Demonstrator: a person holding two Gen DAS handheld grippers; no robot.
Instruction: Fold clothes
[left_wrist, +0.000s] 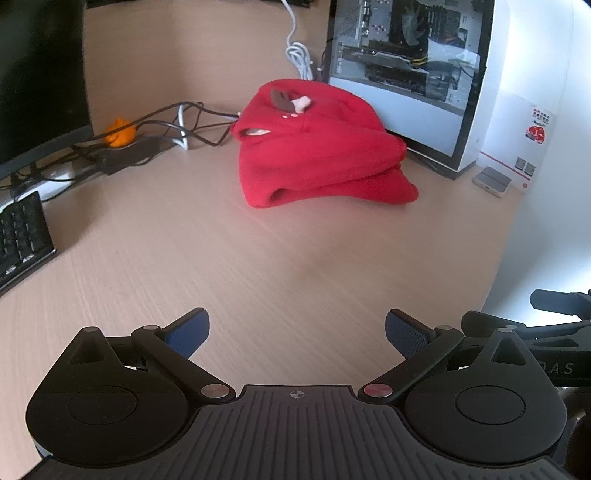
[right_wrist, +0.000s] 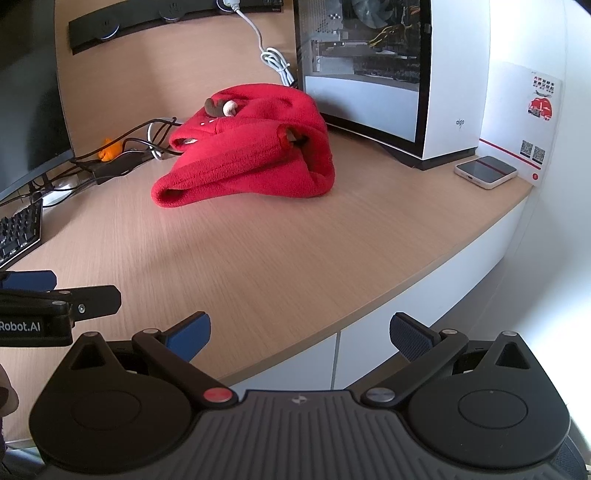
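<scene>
The monitor (left_wrist: 40, 85) is being cut off at the left edge in both views, and only the corner of the keyboard (left_wrist: 22, 236) beside it is being shown. The inside of the red fleece garment (left_wrist: 317, 147) is being hidden by its own folds; it is lying bundled on the wooden desk (left_wrist: 258, 266), well ahead of both tongs and touched by neither. The small brown and cream trimmings on its top are being rendered too small to be identified. The left gripper (left_wrist: 297, 338) is being held wide apart over bare desk, nothing being caught between its blue pads (left_wrist: 190, 334). The right gripper (right_wrist: 300, 338) is likewise being held wide and empty, out past the desk's front edge. A sleeve opening with a dark lining on the garment's right side is being revealed only by the right wrist view, as is the white cabinet front (right_wrist: 406, 306) below the desk. The computer case (right_wrist: 388, 74) is being seen behind the garment, and the small white device (right_wrist: 485, 171) ahead to the right.
</scene>
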